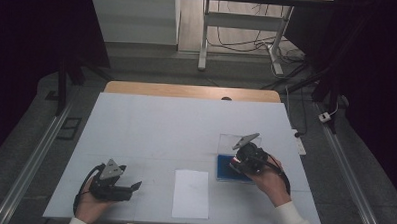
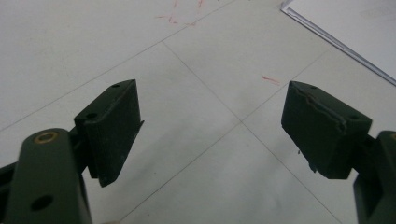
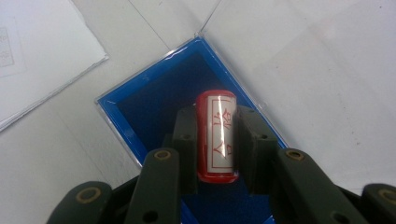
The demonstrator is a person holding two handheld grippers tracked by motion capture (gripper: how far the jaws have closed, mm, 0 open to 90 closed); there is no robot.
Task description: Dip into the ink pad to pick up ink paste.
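Observation:
A red cylinder-shaped stamp [image 3: 216, 135] with a white label and red characters sits between the black jaws of my right gripper [image 3: 216, 119], which is shut on it over the blue ink-pad box [image 3: 154, 100]. From above, the right gripper [image 1: 241, 162] hovers at that blue box [image 1: 226, 171], whose clear lid [image 1: 230, 141] lies open behind it. A white sheet of paper [image 1: 191, 193] lies near the table's front edge, between the hands. My left gripper [image 1: 134, 188] rests at the front left, jaws wide apart with nothing between them [image 2: 212, 123].
A white mat [image 1: 156, 125] covers the table, with a wooden edge [image 1: 187, 90] at the back. A corner of the paper [image 2: 345, 28] lies ahead of the left gripper. Beyond the table stand a desk frame [image 1: 239, 28] and loose cables [image 1: 288, 55].

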